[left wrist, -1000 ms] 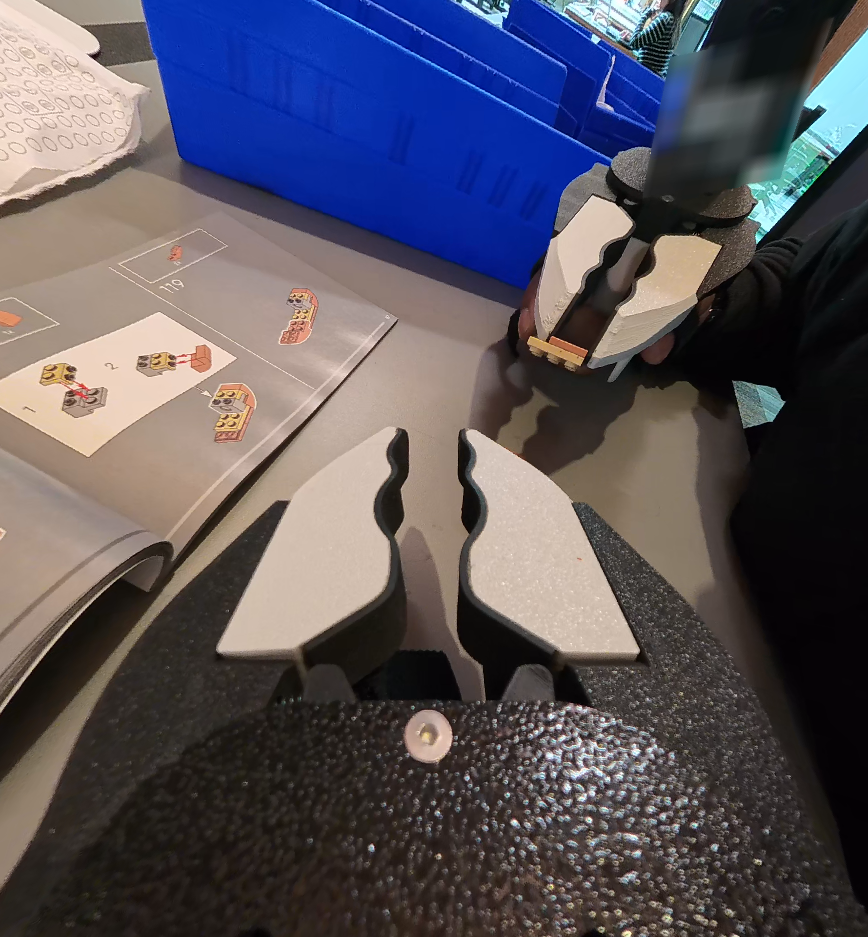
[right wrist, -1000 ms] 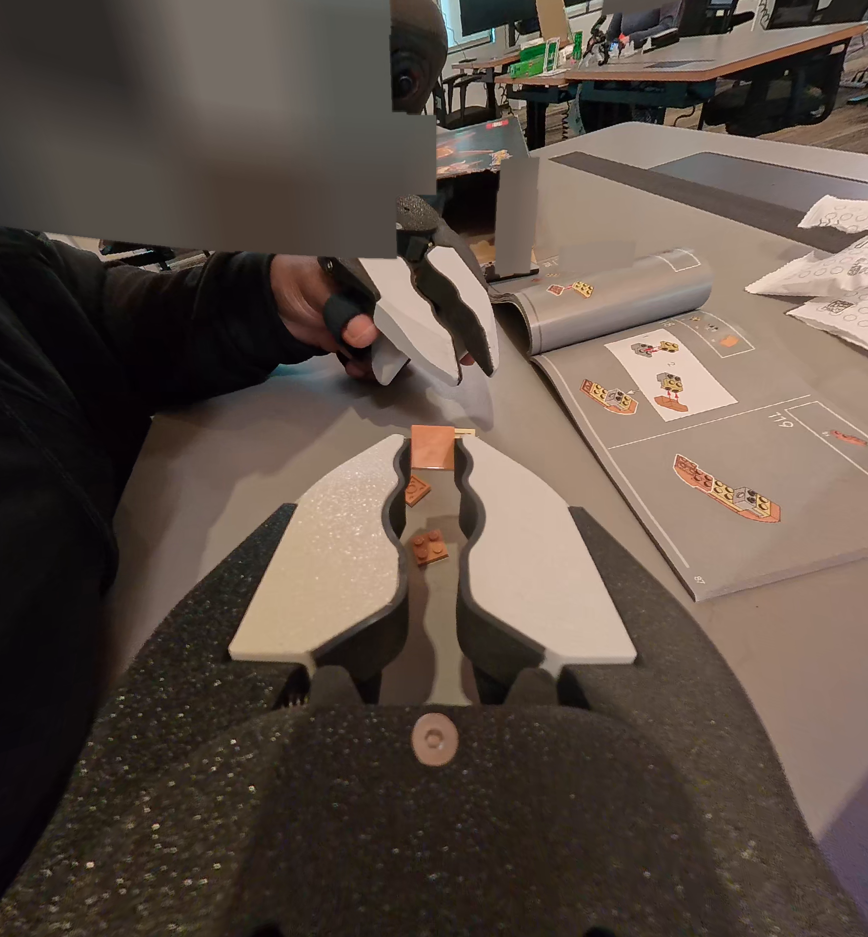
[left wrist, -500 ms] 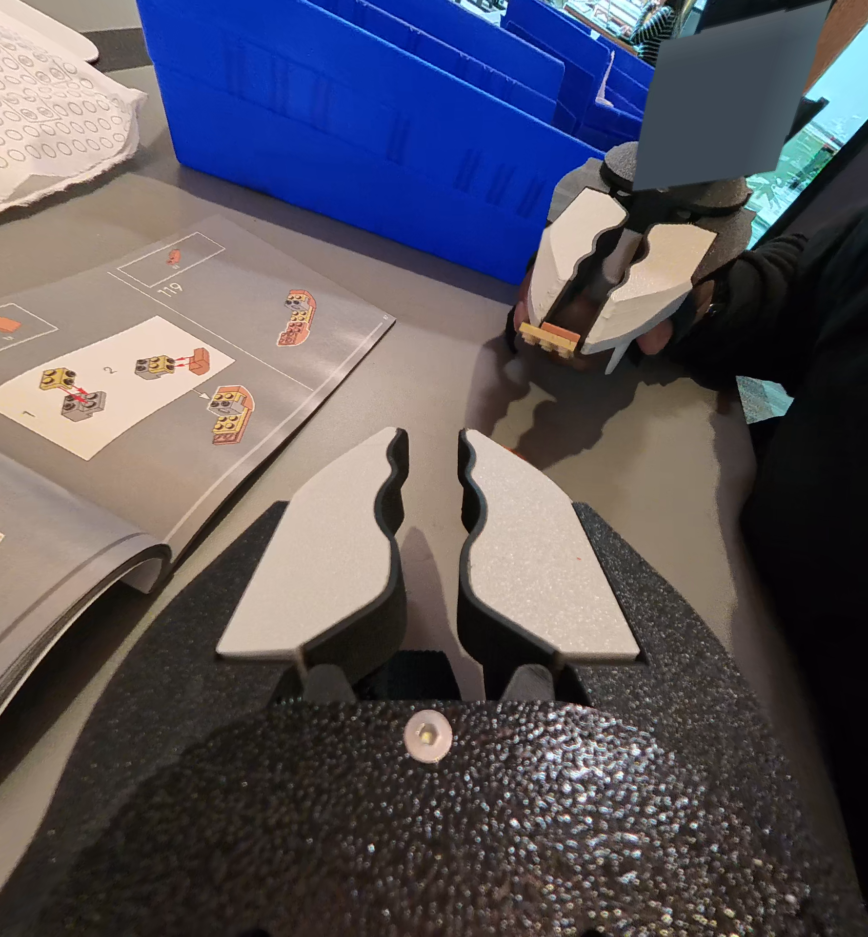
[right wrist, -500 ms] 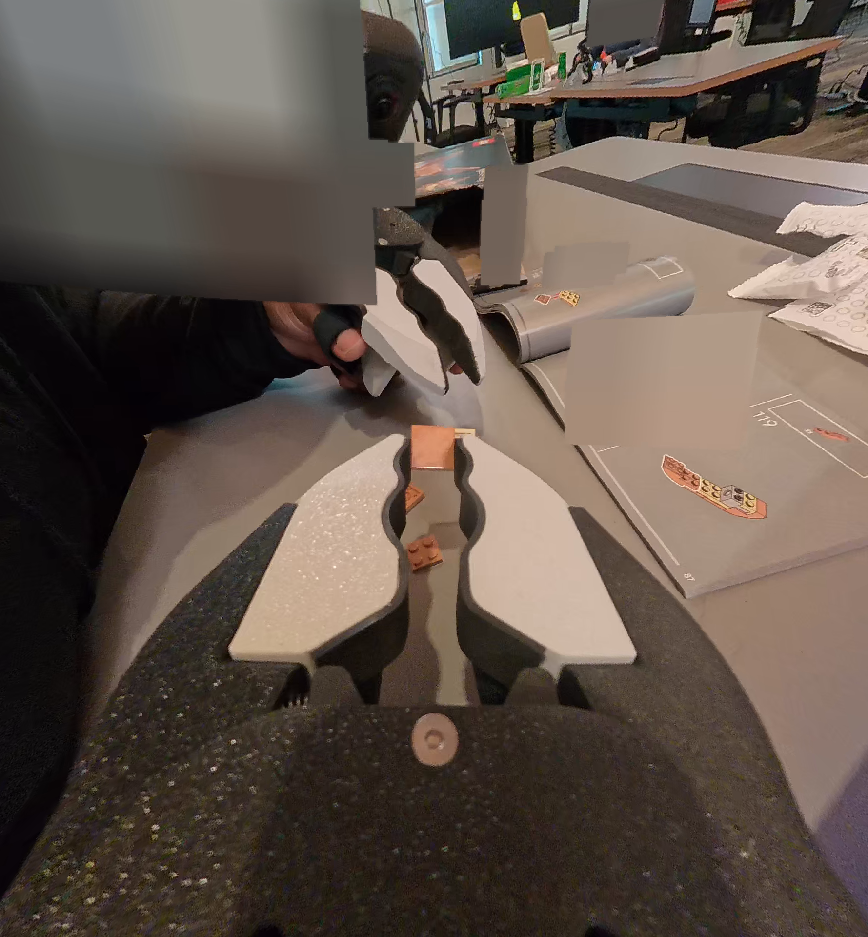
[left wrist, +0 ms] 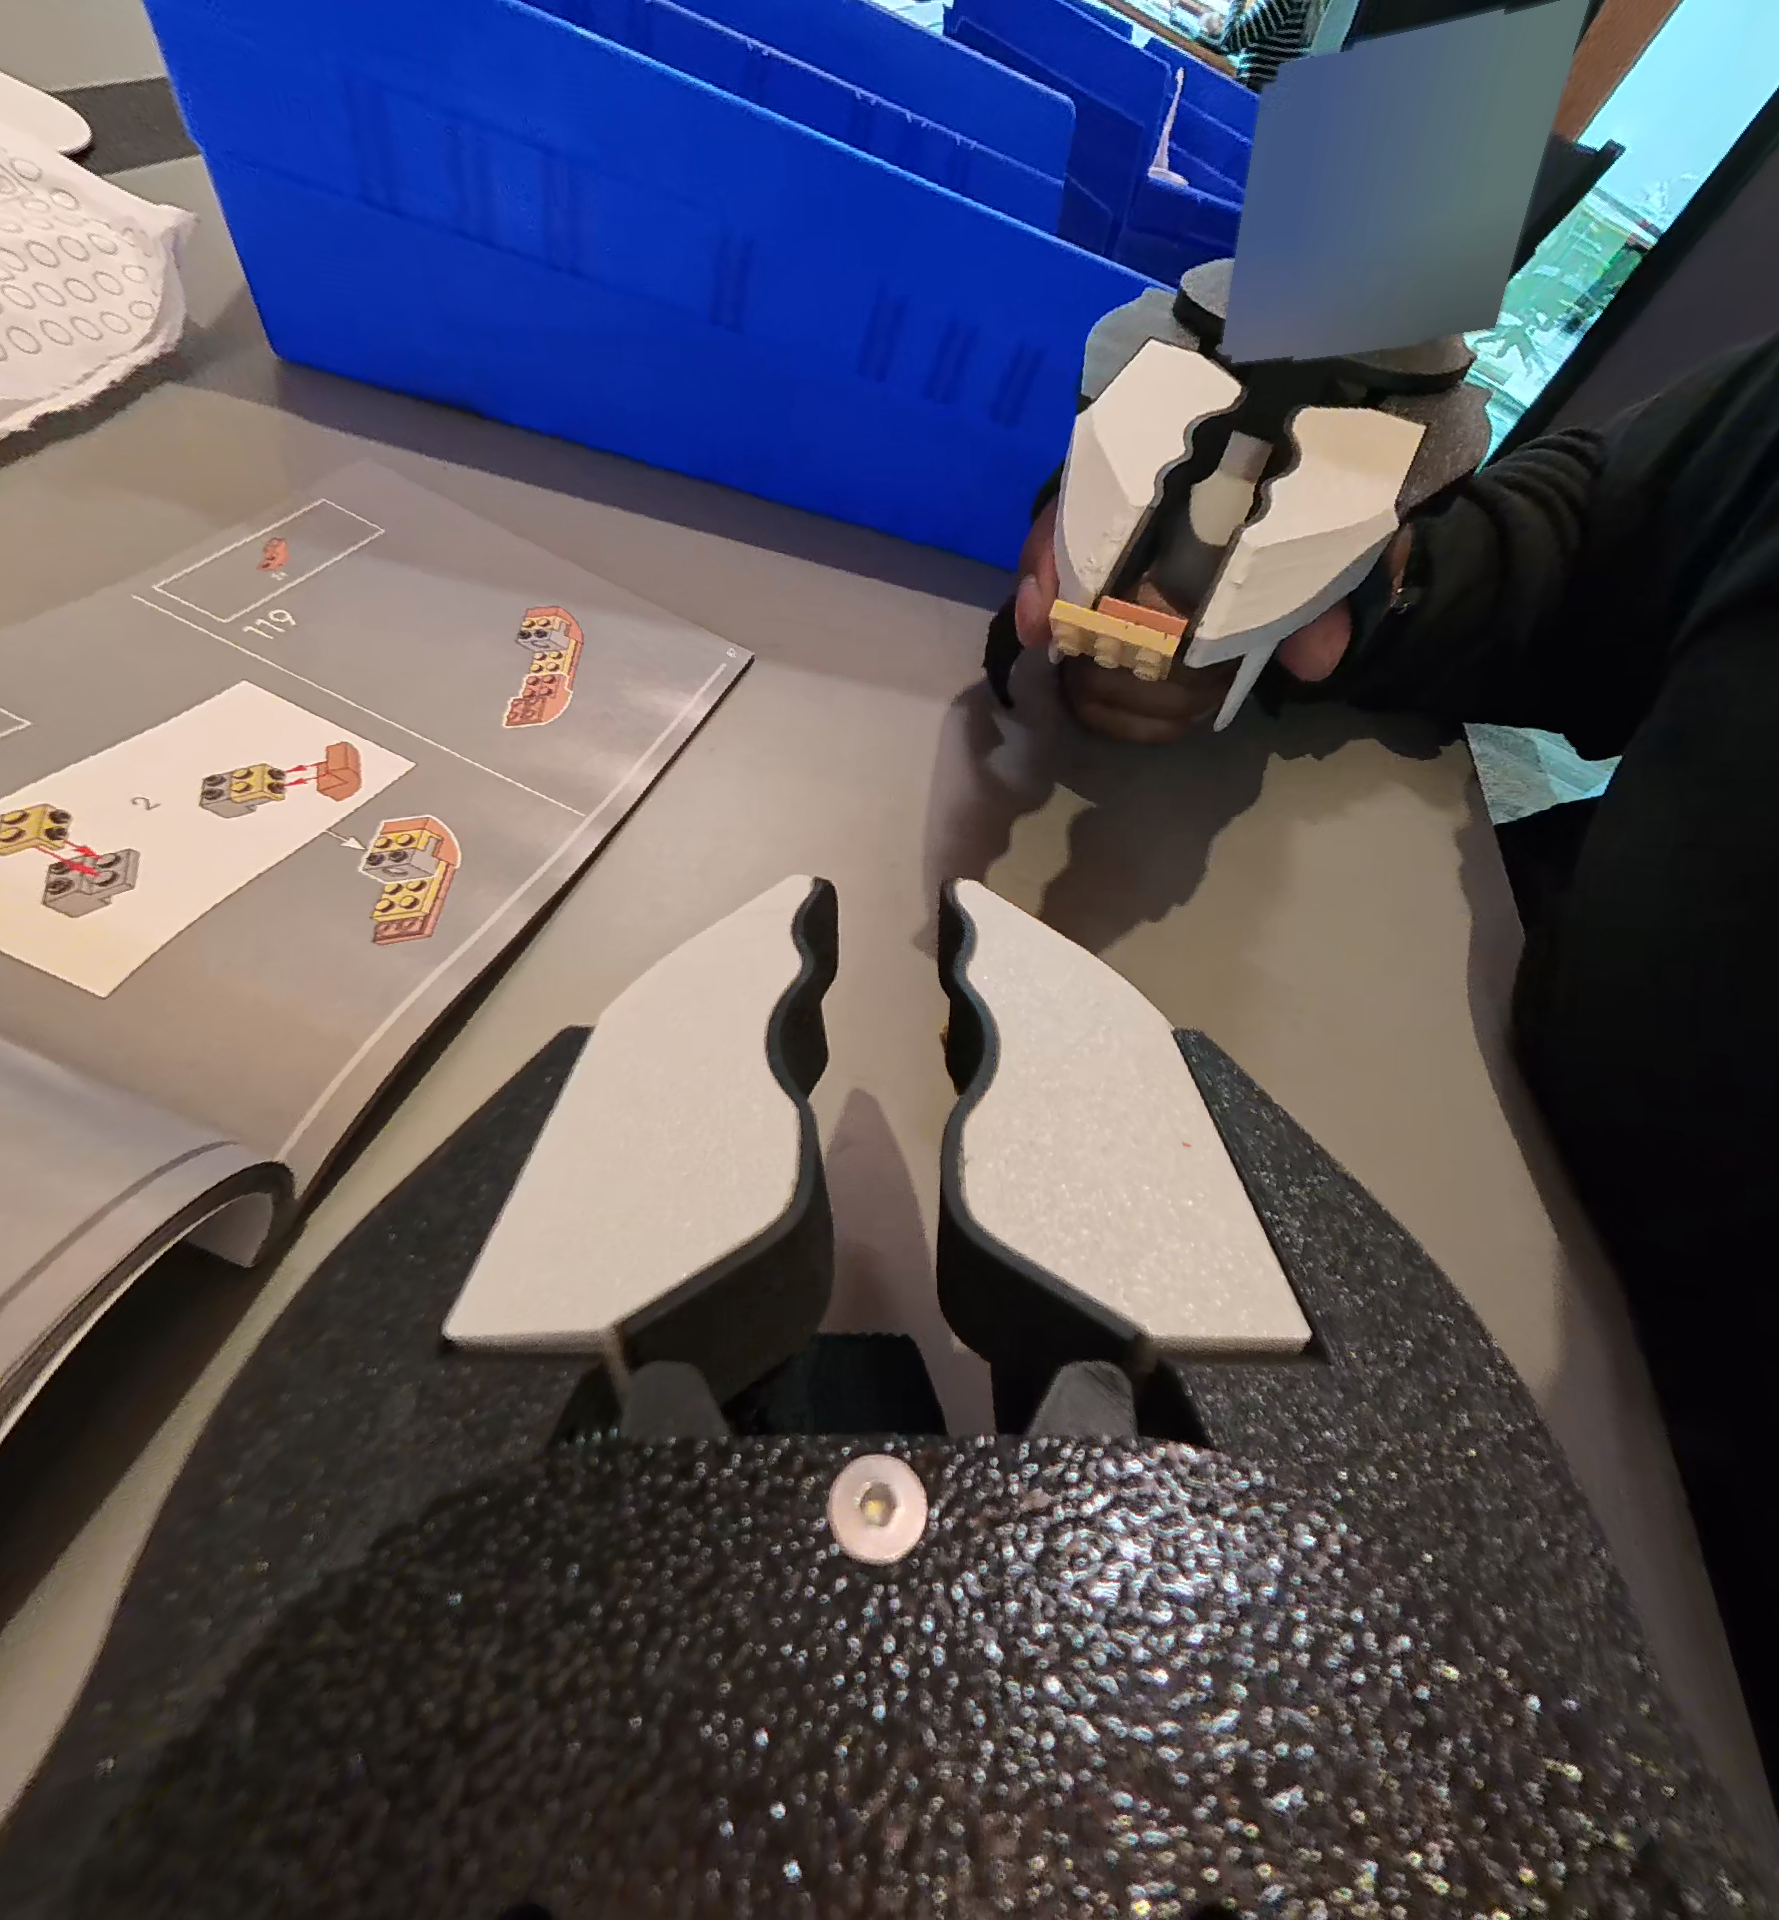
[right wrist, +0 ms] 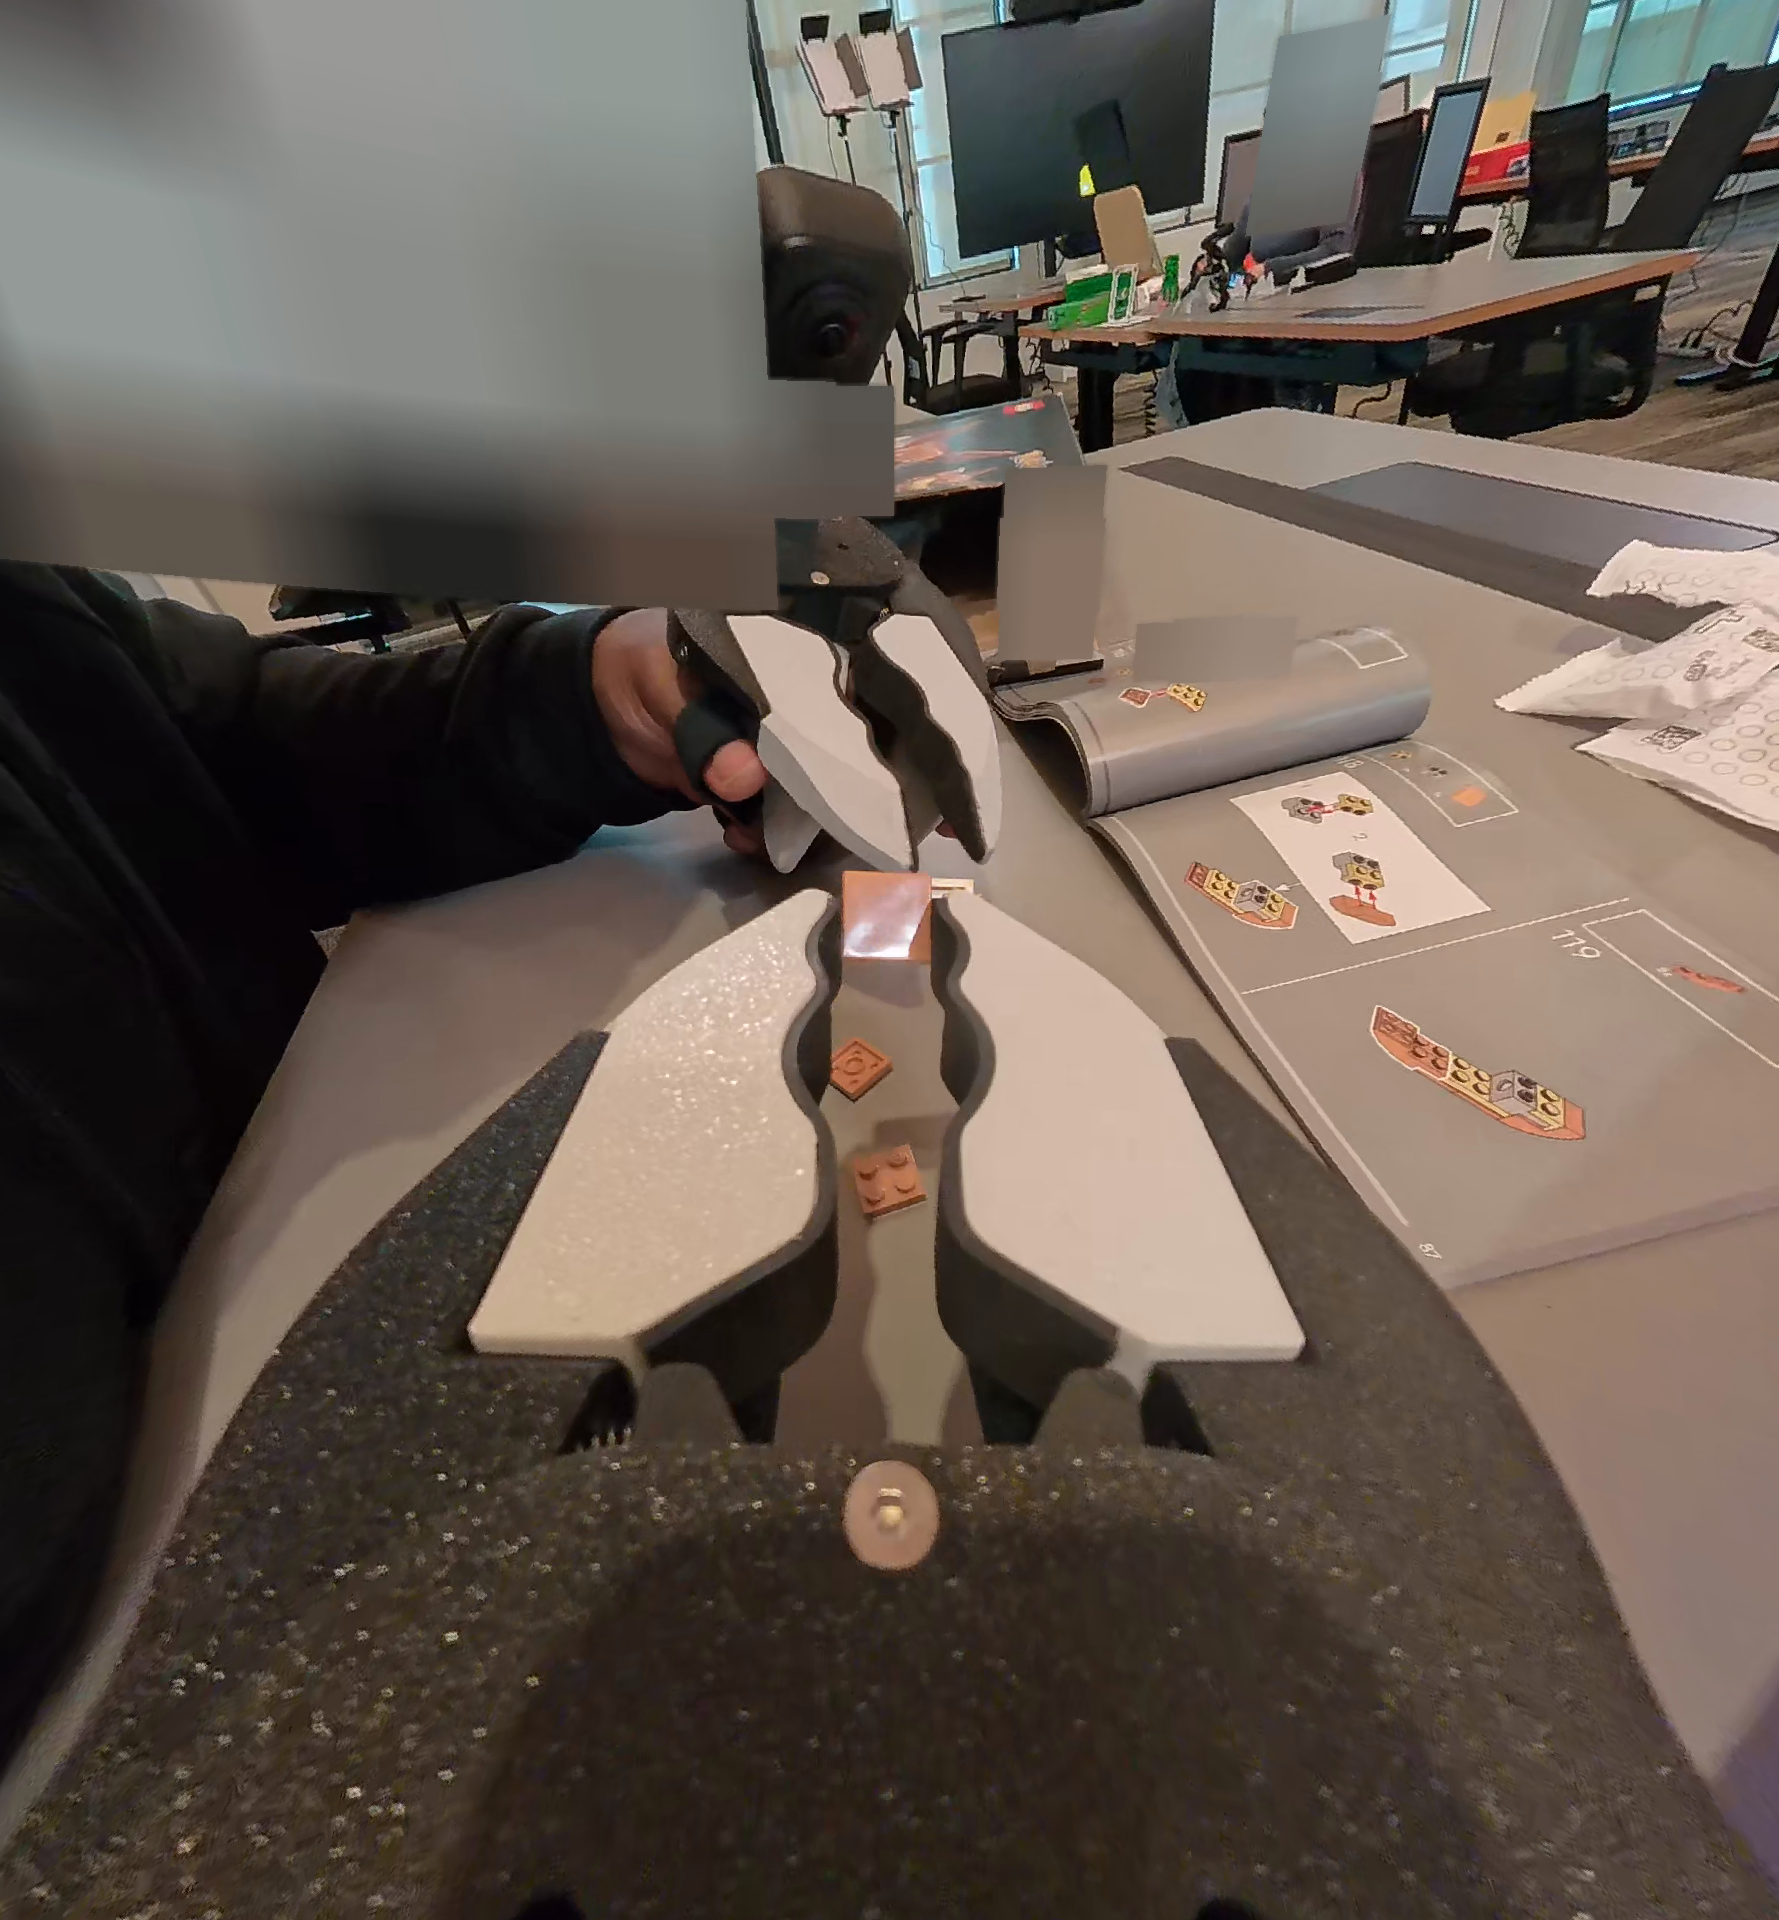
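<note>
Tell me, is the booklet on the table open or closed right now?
Open. The booklet lies spread flat on the table, its picture pages facing up, and the earlier pages curl over in a roll at the spine.

Blue bins (left wrist: 594, 260); grey booklet (left wrist: 241, 790); white bag, circle print (left wrist: 23, 291); brown-and-tan brick piece (left wrist: 1119, 629)

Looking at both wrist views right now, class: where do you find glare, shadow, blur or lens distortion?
Left wrist view: the right gripper casts a dark shadow on the table; the blue bins bow from the wide lens. Right wrist view: glare whitens the brown tile in the jaws; blurred patches sit top left.
</note>
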